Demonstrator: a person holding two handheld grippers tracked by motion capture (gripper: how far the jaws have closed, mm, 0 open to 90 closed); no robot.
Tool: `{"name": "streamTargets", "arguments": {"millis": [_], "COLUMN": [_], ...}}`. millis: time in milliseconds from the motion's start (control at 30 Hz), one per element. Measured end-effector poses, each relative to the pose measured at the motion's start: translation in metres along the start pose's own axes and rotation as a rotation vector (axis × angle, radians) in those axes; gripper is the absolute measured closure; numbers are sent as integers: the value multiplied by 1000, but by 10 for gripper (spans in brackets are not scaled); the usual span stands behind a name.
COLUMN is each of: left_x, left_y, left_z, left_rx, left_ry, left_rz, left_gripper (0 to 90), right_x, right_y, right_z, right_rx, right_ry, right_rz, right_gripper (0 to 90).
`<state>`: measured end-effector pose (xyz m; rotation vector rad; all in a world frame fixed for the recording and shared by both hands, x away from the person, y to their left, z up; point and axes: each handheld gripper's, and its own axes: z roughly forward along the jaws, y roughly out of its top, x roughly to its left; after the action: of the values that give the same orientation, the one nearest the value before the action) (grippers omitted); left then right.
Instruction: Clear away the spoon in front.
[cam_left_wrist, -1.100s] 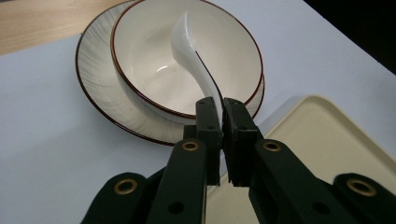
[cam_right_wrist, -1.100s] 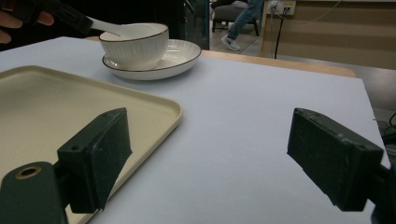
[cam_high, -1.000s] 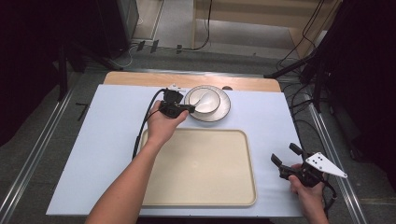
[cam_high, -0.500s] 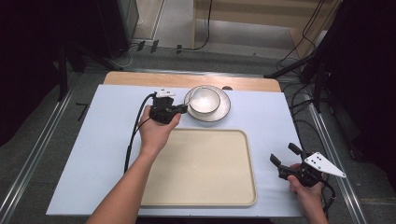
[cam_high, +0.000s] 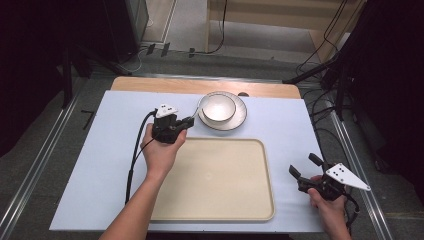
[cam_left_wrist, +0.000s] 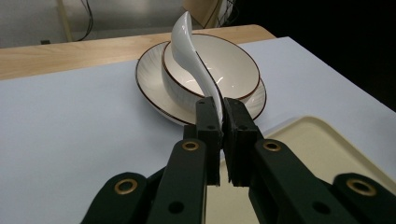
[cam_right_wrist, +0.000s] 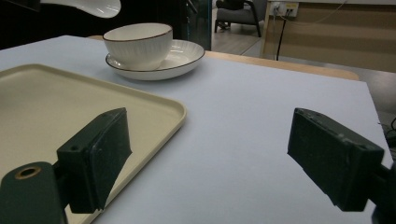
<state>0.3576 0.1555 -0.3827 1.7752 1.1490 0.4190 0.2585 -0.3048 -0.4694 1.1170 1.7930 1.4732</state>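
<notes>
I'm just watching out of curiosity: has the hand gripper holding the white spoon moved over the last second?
Yes. The left gripper, shut on the white spoon, has drawn back from the bowl toward the tray's near-left side.

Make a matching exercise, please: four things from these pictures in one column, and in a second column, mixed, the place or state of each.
Things:
1. spoon
2. bowl
3. tray
4. right gripper

Places or states:
A. standing on the plate
B. open, holding nothing
C. lying bare on the white mat
D. clamped in the left gripper

Pairs: 1-D, 2-A, 3-C, 4-B
</notes>
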Motion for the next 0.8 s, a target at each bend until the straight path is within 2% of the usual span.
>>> {"name": "streamTargets", "arguments": {"millis": [267,400,567,600,800], "left_x": [0,1,5,7,9], "left_y": [-15,-24,-33,-37,-45], "left_z": [-19,-28,-36,-40,-49], "left_rx": [-23,-30,-35,-39,-45], "left_ry": [24,38,45,48,54], "left_rz": [-3,-8,-25,-34,-45], "left_gripper": [870,870,870,871,870], "right_x": [-1,-3,-3,-3,-2], "right_y": [2,4,6,6,7], "right_z": [-2,0,-1,-2,-3], "right_rx": [-19,8,-3,-11,-14], "right_ry": [14,83,73,82,100], "right_rz": [6,25,25,24,12], "right_gripper": [121,111,72,47,30]}}
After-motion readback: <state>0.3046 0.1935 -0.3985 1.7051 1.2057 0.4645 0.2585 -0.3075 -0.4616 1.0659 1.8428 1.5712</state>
